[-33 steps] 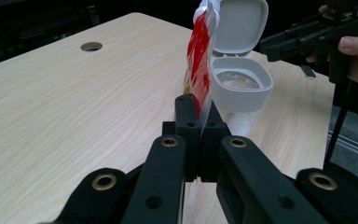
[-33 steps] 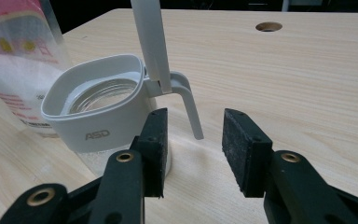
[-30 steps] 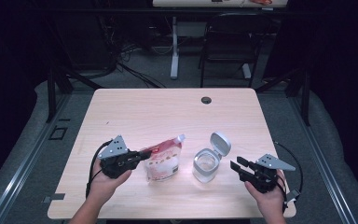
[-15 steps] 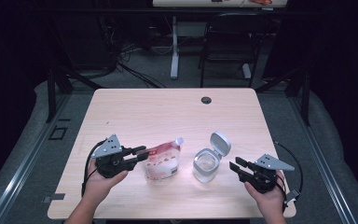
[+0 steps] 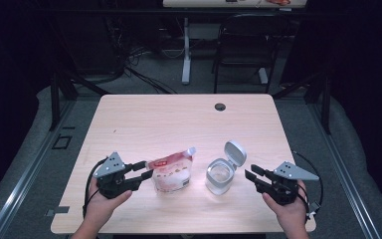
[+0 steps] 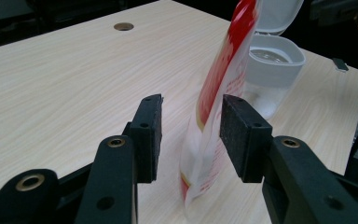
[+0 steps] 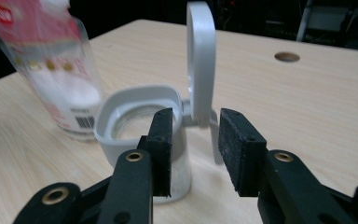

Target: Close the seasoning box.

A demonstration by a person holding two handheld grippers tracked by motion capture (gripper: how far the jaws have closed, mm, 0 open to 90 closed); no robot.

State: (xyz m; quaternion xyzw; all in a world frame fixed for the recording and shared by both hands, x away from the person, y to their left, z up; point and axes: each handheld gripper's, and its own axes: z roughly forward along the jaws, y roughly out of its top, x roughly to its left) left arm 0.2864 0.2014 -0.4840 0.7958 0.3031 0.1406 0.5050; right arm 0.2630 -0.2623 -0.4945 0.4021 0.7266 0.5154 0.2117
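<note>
A red-and-white pouch [image 5: 171,173] is left standing upright near the table's [image 5: 179,119] front edge as the left gripper [image 5: 142,169] is opened around it. One second earlier the pouch's edge was pinched tight; now, in the left gripper view, the pouch [image 6: 214,107] is seen between two parted pads [image 6: 150,135], with a clear gap on one side and only a sliver, if any, on the other. The jaws have just been opening, so the bag appears to have been released and set down on its own base.

At three o'clock of the pouch, just beside it, a clear container [image 5: 220,175] with a grey rim is shown with its hinged lid [image 5: 235,150] flipped up. Farther out at three o'clock, the right gripper [image 5: 251,177] is held wide and empty, its jaws having just been narrowing slightly. In the right gripper view, the container [image 7: 135,126] and raised lid [image 7: 200,65] are framed straight ahead of its pads.

With the pouch freed and the lid open, a regrip higher on the bag is judged likely before its contents can be poured into the container.
</note>
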